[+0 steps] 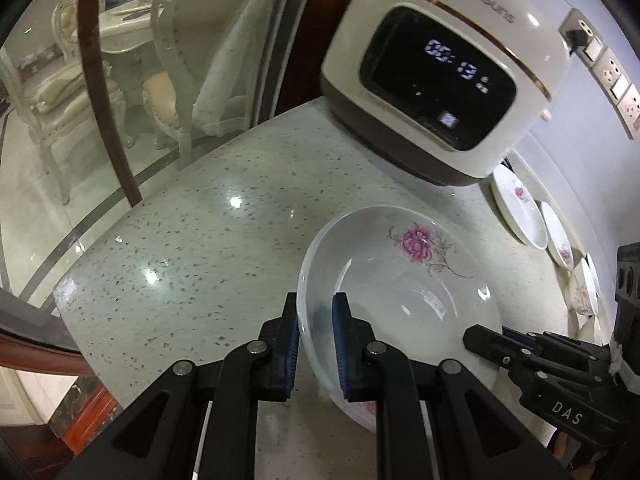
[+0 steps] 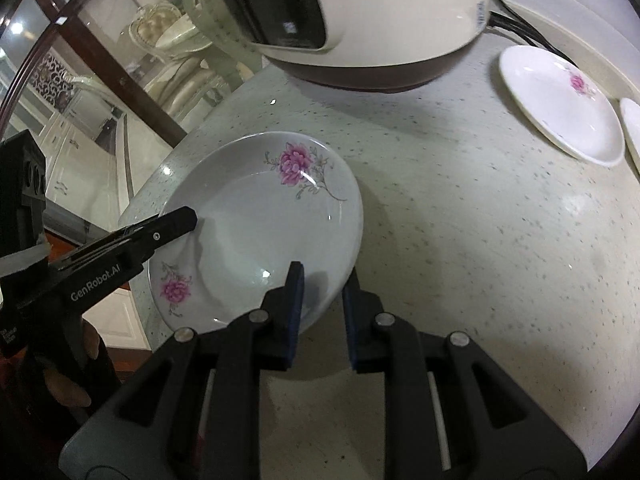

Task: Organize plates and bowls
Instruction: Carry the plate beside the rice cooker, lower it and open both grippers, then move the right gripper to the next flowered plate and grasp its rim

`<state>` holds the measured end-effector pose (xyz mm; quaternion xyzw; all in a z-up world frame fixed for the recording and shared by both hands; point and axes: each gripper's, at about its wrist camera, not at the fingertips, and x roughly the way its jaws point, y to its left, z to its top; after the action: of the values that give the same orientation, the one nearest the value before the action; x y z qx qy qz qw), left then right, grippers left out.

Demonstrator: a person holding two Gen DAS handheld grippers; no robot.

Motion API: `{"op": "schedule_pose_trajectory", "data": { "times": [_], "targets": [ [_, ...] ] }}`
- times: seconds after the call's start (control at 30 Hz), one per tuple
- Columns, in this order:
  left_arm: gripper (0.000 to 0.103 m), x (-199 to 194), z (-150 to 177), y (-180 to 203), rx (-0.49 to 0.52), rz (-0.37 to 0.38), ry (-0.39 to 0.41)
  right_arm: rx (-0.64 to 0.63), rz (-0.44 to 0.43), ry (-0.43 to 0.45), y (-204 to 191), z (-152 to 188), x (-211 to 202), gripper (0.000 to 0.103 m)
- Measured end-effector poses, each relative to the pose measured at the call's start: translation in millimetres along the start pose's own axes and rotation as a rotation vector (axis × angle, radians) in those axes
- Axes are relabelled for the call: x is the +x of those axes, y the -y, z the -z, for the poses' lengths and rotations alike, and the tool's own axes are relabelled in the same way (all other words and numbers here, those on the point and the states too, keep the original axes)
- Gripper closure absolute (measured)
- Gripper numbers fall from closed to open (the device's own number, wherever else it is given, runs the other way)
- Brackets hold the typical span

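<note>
Left wrist view: speckled pale surface [image 1: 192,248] filling most of the frame, rounded at its near-left edge, with a glass partition and ornate chairs behind it. At the back right, one white rice cooker [image 1: 444,76] with a lit dark display, tilted by the lens, standing on the surface. In front of the cooker, one white floral plate [image 1: 404,292], deep-welled, pink flower on its far inner wall, lifted at a slant off the surface. Along the right edge, a row of further floral dishes: at least three counted here, the nearest a small plate [image 1: 518,210], the rest too squeezed by the lens to count surely. Left tool [image 1: 316,334] reaching forward and low, blue-padded fingers straddling the plate's left rim, one outside and one inside, clenched on it. Right tool [image 1: 486,338] entering from the right, level, its tip at the plate's right rim. Right wrist view: same plate [image 2: 256,232], two pink flowers showing, right tool [image 2: 322,300] gripping its near rim between both pads; left tool [image 2: 176,220] pinching the left rim; two small dishes at upper right, one whole [image 2: 560,104], one cut off.
</note>
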<state>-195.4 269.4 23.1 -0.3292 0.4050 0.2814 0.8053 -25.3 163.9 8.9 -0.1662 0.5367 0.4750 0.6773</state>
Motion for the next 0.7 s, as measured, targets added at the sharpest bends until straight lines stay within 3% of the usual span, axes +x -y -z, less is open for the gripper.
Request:
{"op": "schedule_pose_trajectory", "data": {
  "times": [0.27, 0.3, 0.33, 0.4, 0.43, 0.57, 0.7],
  "targets": [
    [0.081, 9.5, 0.9, -0.7, -0.001, -0.026, -0.024, -0.011, -0.006, -0.042, -1.7, 0.5, 10.8, 0.077],
    [0.080, 9.8, 0.3, 0.7, 0.002, -0.036, -0.026, -0.015, -0.019, -0.042, -2.1, 0.7, 10.1, 0.070],
    [0.080, 10.4, -0.3, 1.5, 0.003, -0.041, -0.027, -0.017, -0.027, -0.038, -2.7, 0.7, 8.6, 0.054],
    [0.079, 10.6, -1.7, 3.3, 0.008, -0.063, -0.020, -0.035, -0.032, -0.015, -5.0, 0.1, 2.2, 0.034],
    [0.077, 9.6, -2.4, 3.9, 0.011, -0.087, -0.012, -0.041, -0.023, 0.001, -3.3, 0.5, -3.6, 0.031],
    [0.059, -0.6, -11.5, 2.8, 0.002, -0.191, 0.064, 0.063, -0.025, 0.029, 24.1, 3.3, -14.7, 0.030],
    [0.035, -15.2, -15.3, 23.8, 0.039, -0.129, 0.142, 0.233, -0.006, 0.065, 70.7, 9.0, -29.5, 0.030]
  ]
}}
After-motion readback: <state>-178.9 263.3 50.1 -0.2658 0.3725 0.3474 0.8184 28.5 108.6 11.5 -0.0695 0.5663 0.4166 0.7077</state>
